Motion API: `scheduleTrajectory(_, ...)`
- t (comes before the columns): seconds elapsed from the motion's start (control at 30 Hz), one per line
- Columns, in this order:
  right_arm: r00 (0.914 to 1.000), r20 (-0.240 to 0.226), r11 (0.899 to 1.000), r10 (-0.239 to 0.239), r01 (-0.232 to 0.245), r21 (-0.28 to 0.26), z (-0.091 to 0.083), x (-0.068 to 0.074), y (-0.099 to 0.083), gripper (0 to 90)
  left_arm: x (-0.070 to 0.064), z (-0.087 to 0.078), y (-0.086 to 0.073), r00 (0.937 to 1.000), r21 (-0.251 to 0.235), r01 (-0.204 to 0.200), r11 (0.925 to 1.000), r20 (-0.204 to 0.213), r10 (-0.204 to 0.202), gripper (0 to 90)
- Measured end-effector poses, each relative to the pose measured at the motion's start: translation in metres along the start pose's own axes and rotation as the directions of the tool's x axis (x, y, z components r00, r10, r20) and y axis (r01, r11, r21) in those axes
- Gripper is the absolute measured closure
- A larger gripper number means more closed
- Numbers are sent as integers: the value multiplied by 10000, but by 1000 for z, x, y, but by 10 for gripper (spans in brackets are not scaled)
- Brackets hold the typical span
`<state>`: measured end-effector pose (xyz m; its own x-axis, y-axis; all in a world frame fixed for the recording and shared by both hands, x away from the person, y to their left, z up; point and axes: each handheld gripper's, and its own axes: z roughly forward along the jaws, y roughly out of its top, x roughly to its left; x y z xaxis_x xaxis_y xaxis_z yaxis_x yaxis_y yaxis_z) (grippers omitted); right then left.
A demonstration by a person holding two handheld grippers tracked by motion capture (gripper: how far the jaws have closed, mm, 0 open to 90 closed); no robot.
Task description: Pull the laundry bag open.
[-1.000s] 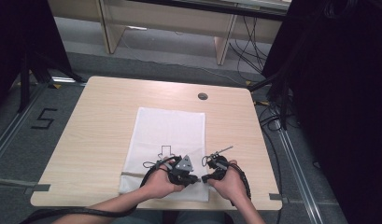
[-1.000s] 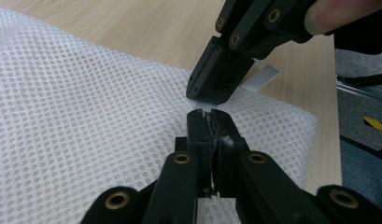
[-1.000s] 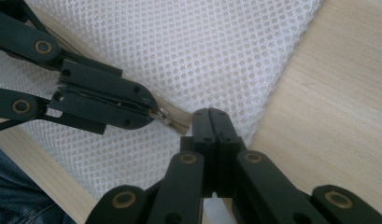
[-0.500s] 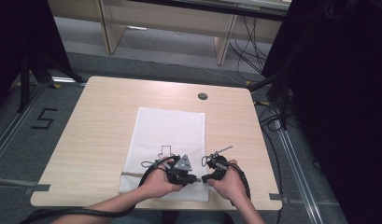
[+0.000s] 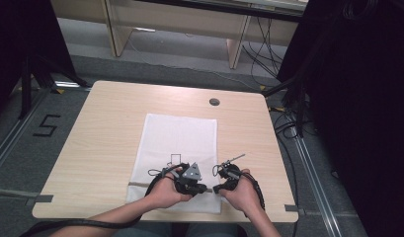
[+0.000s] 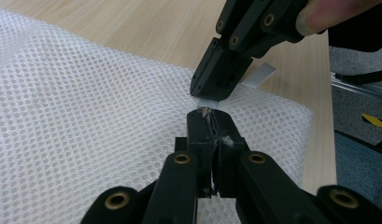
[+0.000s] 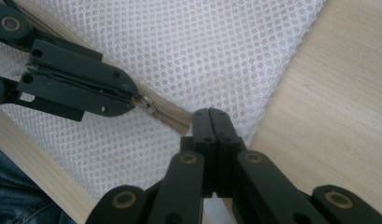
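A white mesh bag [image 5: 180, 140] lies flat on the middle of the wooden table [image 5: 105, 128], with a tan zipper [image 7: 172, 119] along its near edge. My left gripper [image 5: 203, 188] is shut on the zipper pull [image 7: 149, 106]; its closed tips [image 6: 207, 114] rest on the mesh. My right gripper [image 5: 218, 188] faces it from the right, almost tip to tip. It is shut on the end of the zipper at the bag's near right corner [image 7: 209, 114], where a white tab [image 6: 262, 74] sticks out past its jaws. A hand holds each gripper.
A round cable hole [image 5: 214, 101] sits near the table's far edge. Grey tape strips mark the near corners [image 5: 40, 198] [image 5: 291, 208]. Bare wood lies left and right of the bag. Cables [image 5: 283, 126] trail on the floor to the right.
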<state>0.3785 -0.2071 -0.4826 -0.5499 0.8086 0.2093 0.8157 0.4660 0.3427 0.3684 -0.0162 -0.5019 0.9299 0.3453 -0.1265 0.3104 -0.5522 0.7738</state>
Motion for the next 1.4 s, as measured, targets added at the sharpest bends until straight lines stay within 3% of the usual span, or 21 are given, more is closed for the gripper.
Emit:
scheduleTrajectory(0.27, 10000, -11, 10000, -88, 88, 2, 0, 0, 1, 900, 0, -5, -1, 10000, -33, -88, 10000, -14, 88, 873)
scheduleTrajectory(0.37, 10000, 32, 10000, -55, 55, 5, 0, 1, 1, 900, 0, -6, -3, 9999, -106, 148, 9998, -14, -148, 873)
scheduleTrajectory(0.57, 9998, 65, 9998, -197, 196, 85, 0, 1, 2, 900, 0, -8, -3, 10000, -111, 36, 9999, -89, -37, 873)
scheduleTrajectory(0.6, 9998, 129, 9998, -144, 142, 125, 0, 1, 2, 900, 0, -8, -3, 9998, -144, 176, 9997, -69, -177, 873)
scheduleTrajectory(0.63, 9998, 104, 9997, -163, 161, 160, 0, 2, 2, 900, 1, -9, -3, 9999, -17, -61, 10000, -113, 61, 873)
scheduleTrajectory(0.8, 9998, 184, 9996, 40, -45, 283, -1, 3, 3, 900, 0, -9, -5, 9997, -148, 232, 9996, -52, -233, 873)
scheduleTrajectory(0.87, 9998, 180, 9996, -123, 118, 250, 0, 2, 3, 900, 1, -10, -4, 9999, -119, 102, 9999, -127, -103, 873)
scheduleTrajectory(0.9, 9998, 159, 9997, -113, 109, 232, 0, 2, 3, 900, 1, -10, -5, 9994, -185, 321, 9993, -93, -323, 873)
scheduleTrajectory(1.2, 9992, 196, 9990, -351, 346, 287, 1, 2, 5, 900, 0, -14, -7, 9996, -168, 198, 9997, -212, -202, 873)
scheduleTrajectory(1.33, 9993, 278, 9991, -252, 243, 346, 0, 4, 5, 900, 1, -17, -7, 9986, -194, 462, 9987, -235, -466, 873)
scheduleTrajectory(1.37, 9992, 295, 9991, -256, 245, 348, 0, 4, 5, 900, 2, -18, -7, 9994, -186, 259, 9995, -234, -263, 873)
scheduleTrajectory(1.4, 9993, 275, 9991, -262, 252, 341, 0, 4, 5, 900, 2, -18, -7, 9993, -231, 308, 9993, -203, -313, 873)
